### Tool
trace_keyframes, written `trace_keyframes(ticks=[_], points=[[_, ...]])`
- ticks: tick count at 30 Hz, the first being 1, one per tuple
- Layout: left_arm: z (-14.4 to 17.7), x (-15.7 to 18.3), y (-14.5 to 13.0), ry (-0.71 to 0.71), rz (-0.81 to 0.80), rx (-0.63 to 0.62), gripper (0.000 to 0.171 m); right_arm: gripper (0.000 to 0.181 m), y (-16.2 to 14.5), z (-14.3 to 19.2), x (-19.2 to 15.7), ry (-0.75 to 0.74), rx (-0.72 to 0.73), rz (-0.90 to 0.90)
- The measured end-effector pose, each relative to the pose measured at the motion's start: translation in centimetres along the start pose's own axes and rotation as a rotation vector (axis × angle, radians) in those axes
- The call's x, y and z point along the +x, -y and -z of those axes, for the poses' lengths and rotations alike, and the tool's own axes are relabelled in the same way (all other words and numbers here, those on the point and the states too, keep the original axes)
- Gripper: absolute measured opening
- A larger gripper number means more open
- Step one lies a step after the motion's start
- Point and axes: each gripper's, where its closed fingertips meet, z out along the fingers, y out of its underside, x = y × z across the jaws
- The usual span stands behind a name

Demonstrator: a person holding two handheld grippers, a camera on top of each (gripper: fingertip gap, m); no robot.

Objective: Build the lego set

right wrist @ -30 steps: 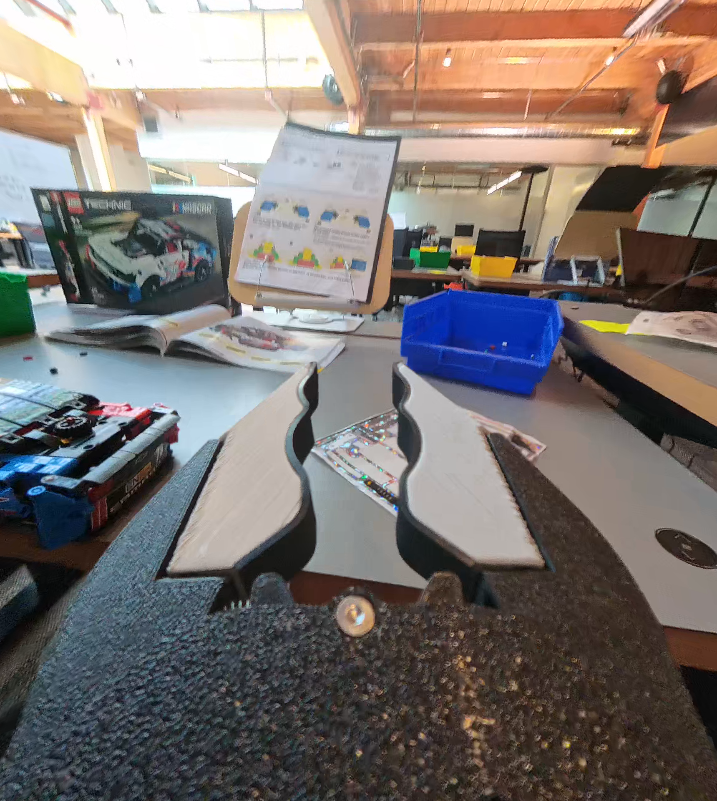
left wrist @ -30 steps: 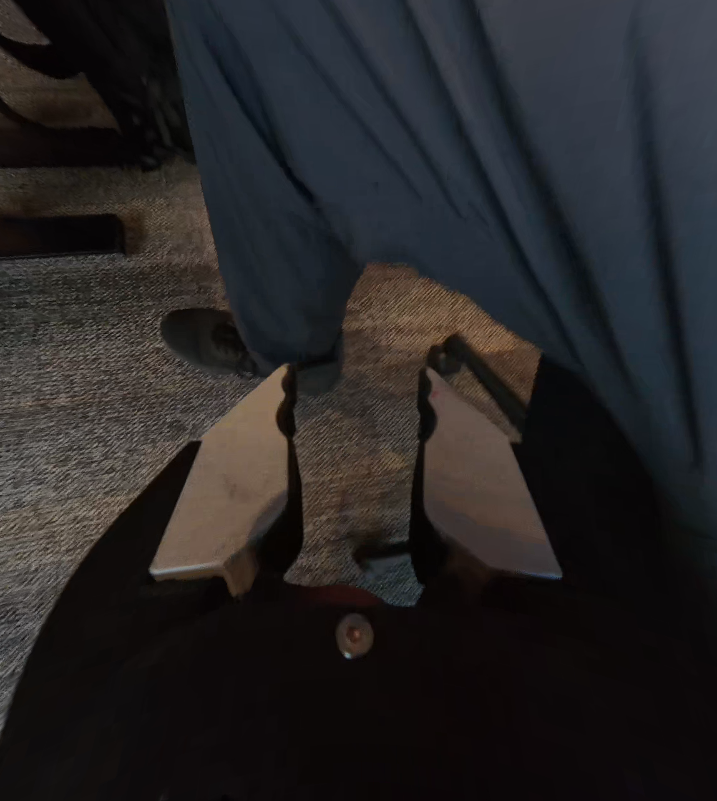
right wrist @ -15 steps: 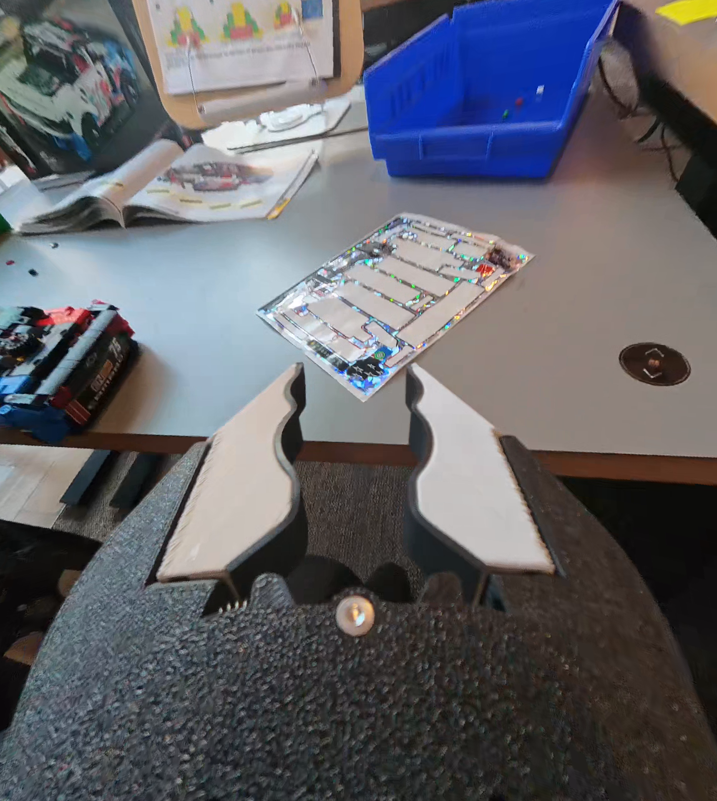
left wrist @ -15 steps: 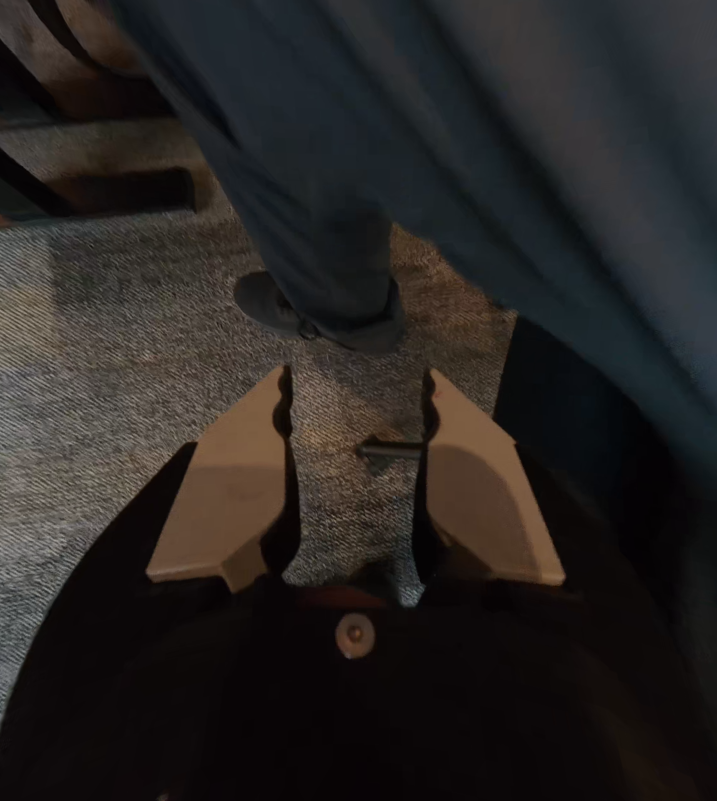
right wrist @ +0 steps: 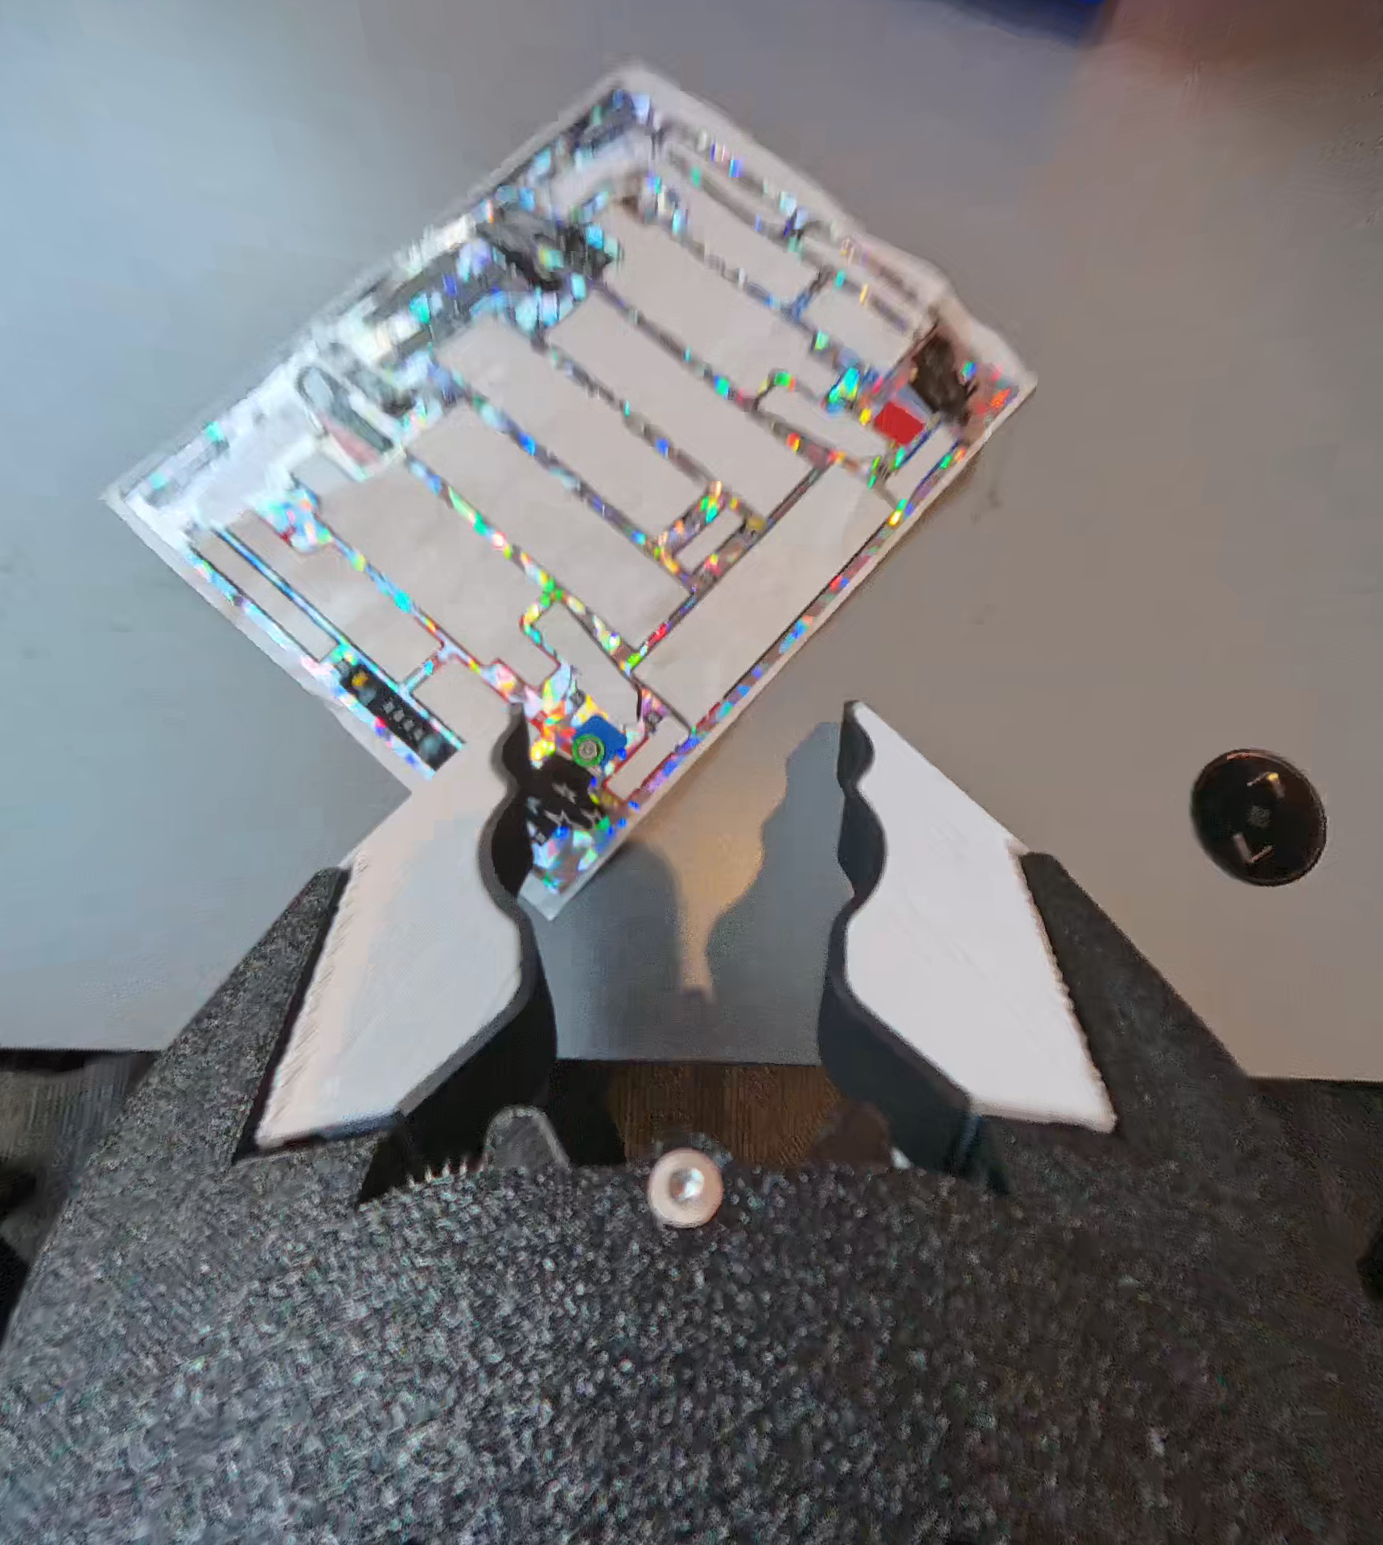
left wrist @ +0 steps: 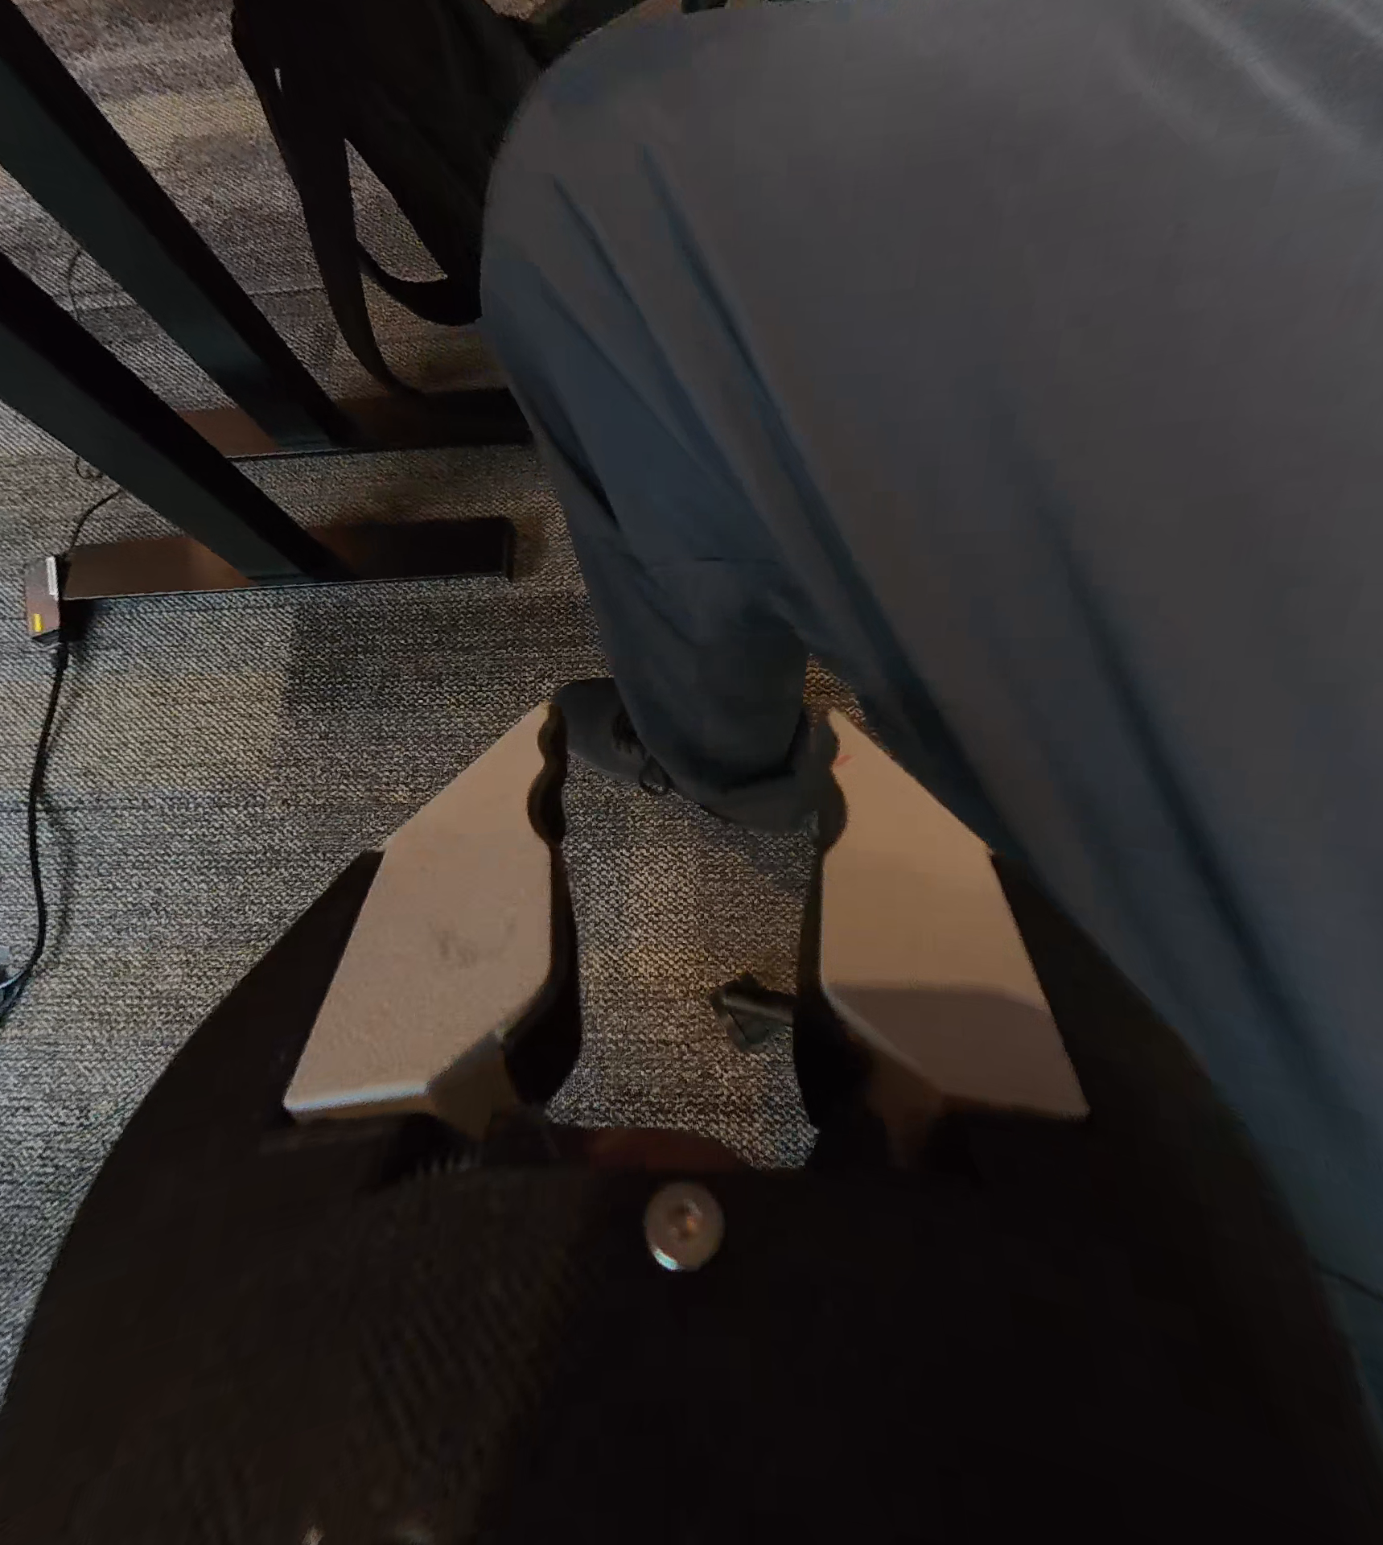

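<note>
A shiny holographic sticker sheet (right wrist: pixel 571 468) lies flat on the grey table (right wrist: pixel 86 251), most of its stickers peeled off. My right gripper (right wrist: pixel 679 752) is open and empty, tilted down over the sheet's near corner just inside the table's front edge. My left gripper (left wrist: pixel 688 752) is open and empty, pointing down at the grey carpet (left wrist: pixel 253 794) below table height. A small dark piece (left wrist: pixel 750 1016) lies on the carpet between its fingers, close to the right finger. The lego car is not in view.
A person's leg in blue-grey trousers (left wrist: pixel 1005 418) and a dark shoe (left wrist: pixel 612 736) fill the right of the left wrist view. Black table legs (left wrist: pixel 111 276) and cables (left wrist: pixel 44 752) lie at left. A round black grommet (right wrist: pixel 1258 815) sits in the table at right. The gap from one gripper's tips to the other's is roughly 40 cm. The left gripper is farther from the round black grommet (right wrist: pixel 1258 815), some 45 cm, than the right, some 11 cm.
My right gripper has tilted down and moved in over the sticker sheet, and its jaws have opened wider. The left gripper has shifted over the carpet, still open.
</note>
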Motion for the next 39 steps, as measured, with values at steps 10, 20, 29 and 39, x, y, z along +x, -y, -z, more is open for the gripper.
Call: trace_keyframes(ticks=[10, 20, 29, 39], points=[[-0.4, 0.8, -2.0, -0.032, 0.031, -0.011, 0.056, 0.060, -4.7, 6.0, 1.0, 0.134, 0.167, -0.204], [-1.0, -0.7, -2.3, -0.015, 0.114, 0.074, 0.054, 0.063, -5.3, 7.0, -1.1, 0.532, 0.359, -0.507], [-5.7, -0.6, -1.9, -0.125, 0.053, 0.003, 0.055, 0.056, -6.7, 8.0, -1.8, 0.772, 0.373, -0.520], [-8.6, -6.7, 1.9, 0.000, 0.088, 0.068, 0.053, 0.043, -7.4, 9.4, -1.0, 0.911, 0.279, -0.483]])
